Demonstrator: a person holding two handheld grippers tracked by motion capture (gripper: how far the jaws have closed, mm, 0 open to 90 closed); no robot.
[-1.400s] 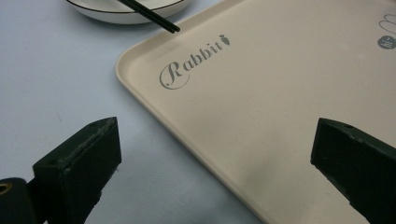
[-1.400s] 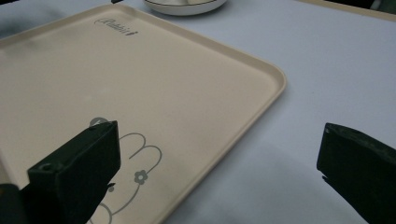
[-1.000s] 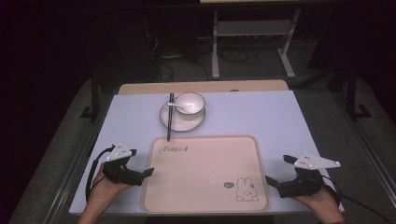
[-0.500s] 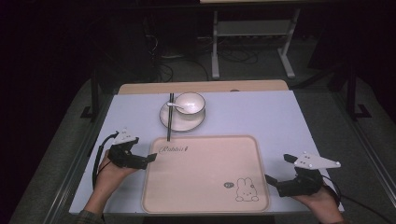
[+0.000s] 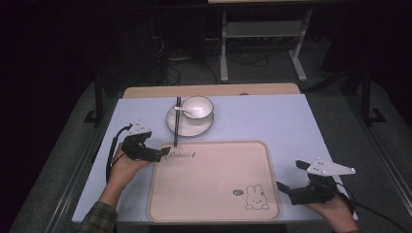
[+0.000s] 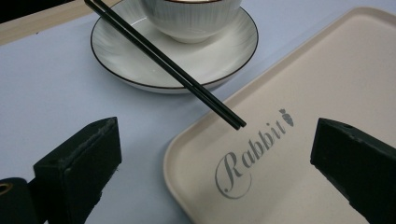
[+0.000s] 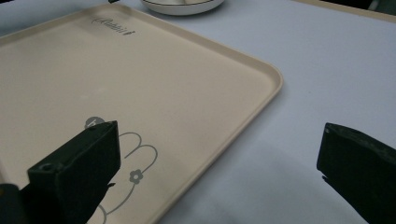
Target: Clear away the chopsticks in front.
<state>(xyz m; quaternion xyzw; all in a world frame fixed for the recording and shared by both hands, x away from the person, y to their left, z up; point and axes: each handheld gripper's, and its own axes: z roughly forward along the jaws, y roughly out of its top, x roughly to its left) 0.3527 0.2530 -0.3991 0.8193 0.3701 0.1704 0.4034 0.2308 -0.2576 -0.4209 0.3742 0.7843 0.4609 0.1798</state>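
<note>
A beige tray (image 5: pixel 214 194) with "Rabbit" lettering and a bunny drawing lies at the table's near middle. Beyond it a white bowl (image 5: pixel 197 108) holding a spoon stands on a saucer (image 5: pixel 192 130). Black chopsticks (image 5: pixel 177 121) rest across the saucer's left side, their tips over the tray's far-left corner. My left gripper (image 5: pixel 164 153) is open at that corner. In the left gripper view its jaws stand wide, the chopsticks (image 6: pixel 168 65) ending just ahead of the left gripper (image 6: pixel 217 161). My right gripper (image 5: pixel 289 175) is open beside the tray's near-right corner; the right gripper (image 7: pixel 219 161) spans the tray (image 7: pixel 140 70) edge.
The table (image 5: pixel 291 121) has a pale blue top with a wooden strip along its far edge. Behind it on the dark floor stand a metal rack (image 5: pixel 262 34) and loose cables. Bare tabletop stretches to the right of the saucer and tray.
My left gripper has moved forward and to the right, from the table's near-left side up to the tray's far-left corner by the chopstick tips. The right gripper has stayed put.
</note>
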